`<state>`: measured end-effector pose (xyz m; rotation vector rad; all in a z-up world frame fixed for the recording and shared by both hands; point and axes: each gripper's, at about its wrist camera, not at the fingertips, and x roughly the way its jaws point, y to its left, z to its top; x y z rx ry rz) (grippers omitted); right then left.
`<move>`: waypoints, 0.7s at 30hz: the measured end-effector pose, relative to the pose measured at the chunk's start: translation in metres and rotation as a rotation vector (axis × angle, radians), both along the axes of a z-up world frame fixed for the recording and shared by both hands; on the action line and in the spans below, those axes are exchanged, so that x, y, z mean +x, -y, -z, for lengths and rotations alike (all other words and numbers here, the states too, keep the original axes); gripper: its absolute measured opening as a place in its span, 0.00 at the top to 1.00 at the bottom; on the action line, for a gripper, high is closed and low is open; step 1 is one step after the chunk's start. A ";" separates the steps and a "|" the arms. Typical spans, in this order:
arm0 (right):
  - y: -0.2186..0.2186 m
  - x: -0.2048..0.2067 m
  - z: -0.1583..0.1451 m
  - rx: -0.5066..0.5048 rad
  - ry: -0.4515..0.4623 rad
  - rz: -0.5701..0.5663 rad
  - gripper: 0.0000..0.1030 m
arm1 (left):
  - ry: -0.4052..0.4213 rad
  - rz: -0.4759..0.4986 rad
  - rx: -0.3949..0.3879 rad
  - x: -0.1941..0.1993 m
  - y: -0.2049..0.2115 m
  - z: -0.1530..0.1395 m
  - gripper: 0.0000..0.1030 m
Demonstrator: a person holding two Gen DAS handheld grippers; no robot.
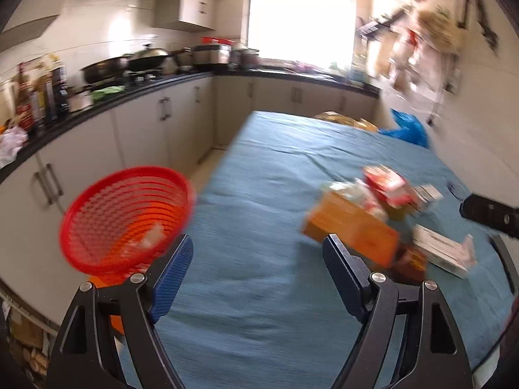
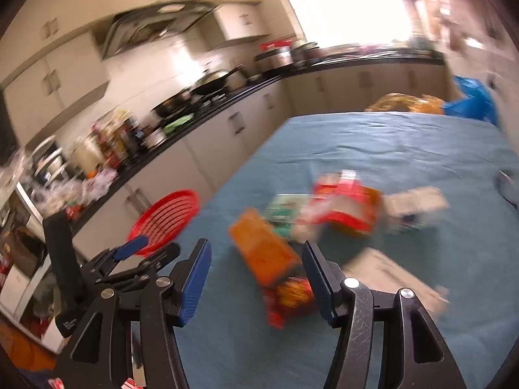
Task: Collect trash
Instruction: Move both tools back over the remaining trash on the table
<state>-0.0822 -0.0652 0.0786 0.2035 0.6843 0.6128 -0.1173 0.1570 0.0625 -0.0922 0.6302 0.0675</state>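
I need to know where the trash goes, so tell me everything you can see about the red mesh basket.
The round red plastic mesh basket has a solid rim and perforated ribbed walls. It sits tilted at the left edge of the blue-covered table, opening toward the cameras. Blurry pale scraps seem to lie inside. Neither gripper touches it.

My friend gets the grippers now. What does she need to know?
Left gripper: open, holding nothing.
Right gripper: open, holding nothing, aimed at the trash pile.
Red basket: at the table's left edge; something pale seems to lie inside, too blurred to name.
Still on the blue tablecloth: orange box, red-and-white packet, white box, and a red wrapper.
Left to do: pick up each piece and drop it in the basket.
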 end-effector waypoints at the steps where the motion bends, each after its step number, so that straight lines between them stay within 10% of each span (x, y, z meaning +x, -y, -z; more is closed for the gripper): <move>1: 0.014 -0.001 0.001 0.015 -0.006 0.029 0.39 | -0.005 0.013 0.002 0.001 0.007 0.001 0.21; 21: 0.087 0.001 0.047 -0.107 -0.084 0.324 0.50 | -0.051 0.244 0.112 0.000 0.094 0.014 0.21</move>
